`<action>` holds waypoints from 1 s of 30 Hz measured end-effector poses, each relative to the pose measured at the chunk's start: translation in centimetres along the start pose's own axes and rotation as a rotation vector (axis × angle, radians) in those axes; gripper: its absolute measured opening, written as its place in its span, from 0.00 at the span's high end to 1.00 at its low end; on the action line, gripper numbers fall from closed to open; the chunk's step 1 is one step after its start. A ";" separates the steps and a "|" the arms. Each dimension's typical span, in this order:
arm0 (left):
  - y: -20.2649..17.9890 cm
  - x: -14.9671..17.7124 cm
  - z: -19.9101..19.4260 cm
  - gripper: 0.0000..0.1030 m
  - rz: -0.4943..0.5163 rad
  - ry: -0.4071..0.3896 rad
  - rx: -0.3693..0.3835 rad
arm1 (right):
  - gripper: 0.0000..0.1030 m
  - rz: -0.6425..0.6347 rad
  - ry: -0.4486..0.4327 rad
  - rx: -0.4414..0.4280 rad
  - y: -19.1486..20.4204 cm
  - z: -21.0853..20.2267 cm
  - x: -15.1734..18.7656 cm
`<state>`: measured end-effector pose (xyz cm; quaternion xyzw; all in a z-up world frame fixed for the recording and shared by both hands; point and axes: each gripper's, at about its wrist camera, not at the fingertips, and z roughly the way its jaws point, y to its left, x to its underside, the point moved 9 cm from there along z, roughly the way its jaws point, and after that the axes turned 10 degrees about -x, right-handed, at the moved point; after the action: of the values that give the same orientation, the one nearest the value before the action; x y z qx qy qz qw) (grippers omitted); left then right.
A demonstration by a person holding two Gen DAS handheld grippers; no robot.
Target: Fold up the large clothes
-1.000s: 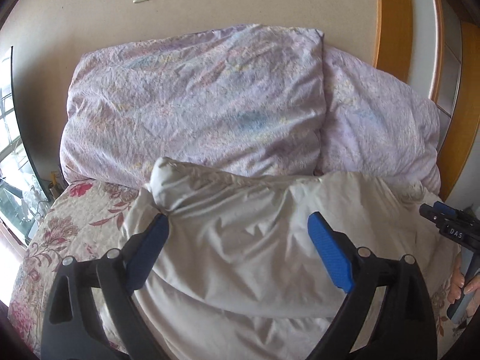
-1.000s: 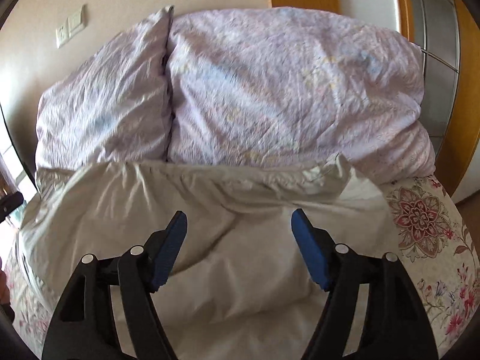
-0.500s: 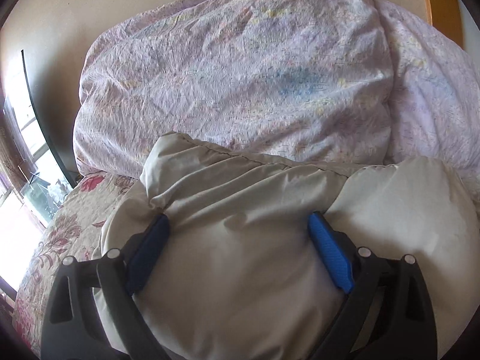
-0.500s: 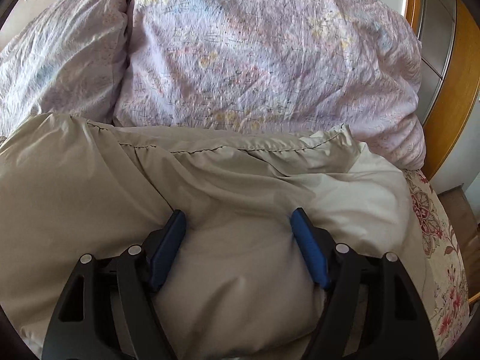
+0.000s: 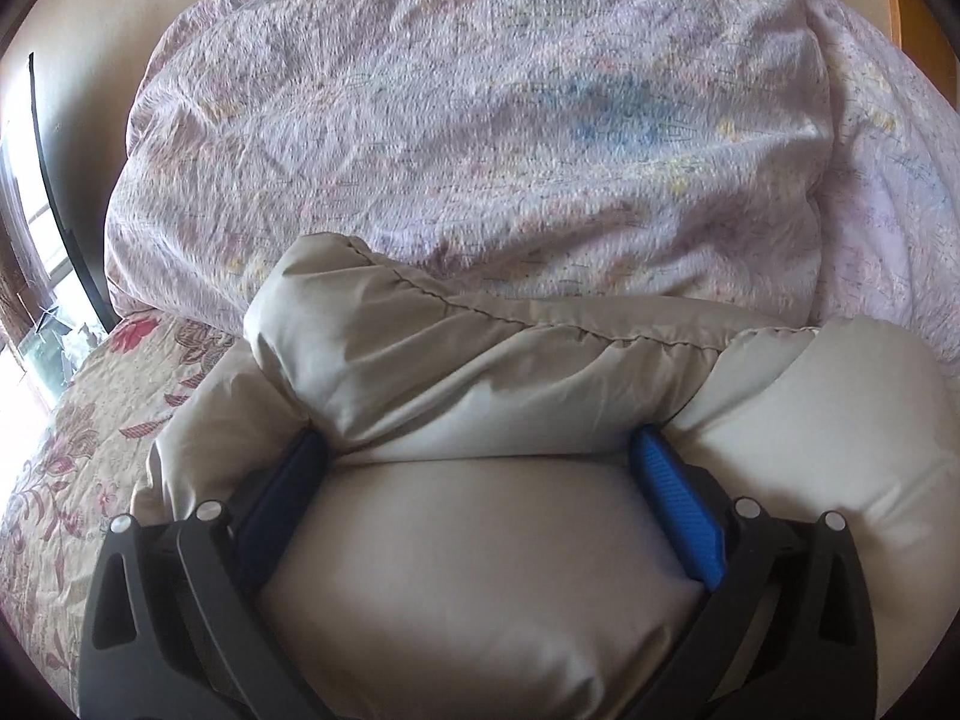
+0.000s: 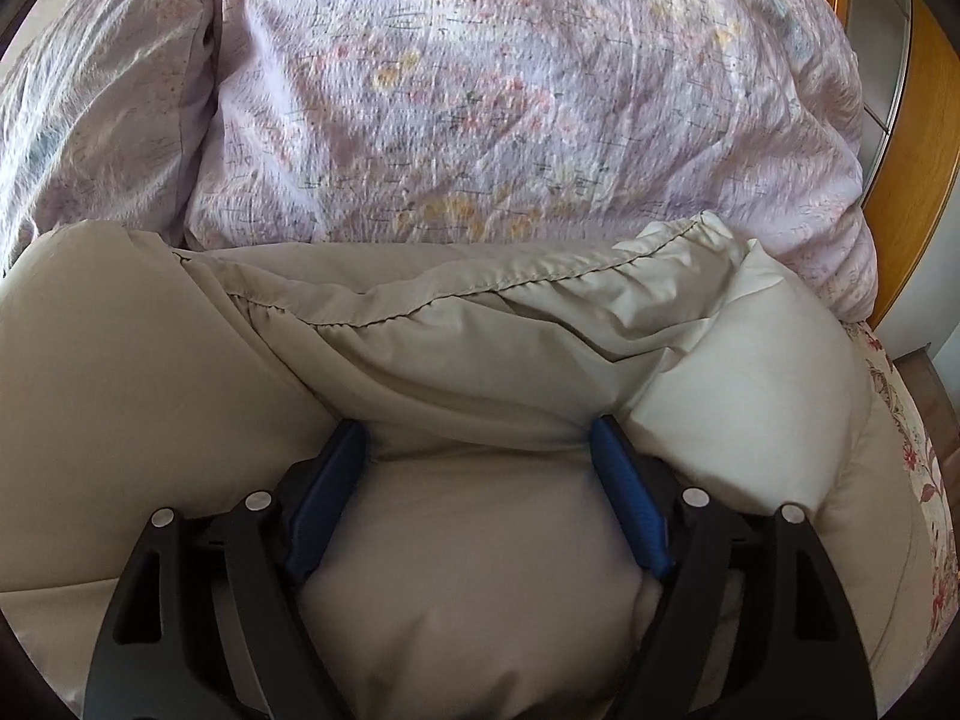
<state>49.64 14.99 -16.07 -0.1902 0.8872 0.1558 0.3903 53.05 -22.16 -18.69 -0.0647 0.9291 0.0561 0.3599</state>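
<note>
A puffy beige padded garment lies on the bed, its stitched hem edge folded over toward the pillows; it also fills the right wrist view. My left gripper is wide open and pressed down into the garment, with padding bulging between its blue fingers. My right gripper is also wide open and pushed into the garment, fabric bulging between its fingers. Neither grips the cloth.
Two lilac floral pillows lean against the wall just beyond the garment. A floral bedspread shows at the sides. A window is at the left, a wooden cabinet at the right.
Both grippers moved forward and down into the garment, carrying its hem edge over toward the pillows. Fabric now bulges between the open fingers; the pillows look much closer.
</note>
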 end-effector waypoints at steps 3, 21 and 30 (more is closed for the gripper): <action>-0.1 0.1 0.6 0.02 -0.009 0.008 0.019 | 0.23 0.003 0.001 0.002 0.0 0.1 -0.1; 0.0 0.6 1.4 0.02 0.036 0.047 -0.044 | 0.21 0.007 0.060 0.031 0.2 2.0 -1.5; 5.2 -2.7 -2.7 0.02 0.041 -0.060 -0.158 | 0.23 0.057 -0.052 0.097 -5.4 -3.0 -5.8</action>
<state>47.25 19.01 -11.60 -0.1973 0.8637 0.2390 0.3974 56.18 -27.48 -12.84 -0.0192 0.9225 0.0227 0.3848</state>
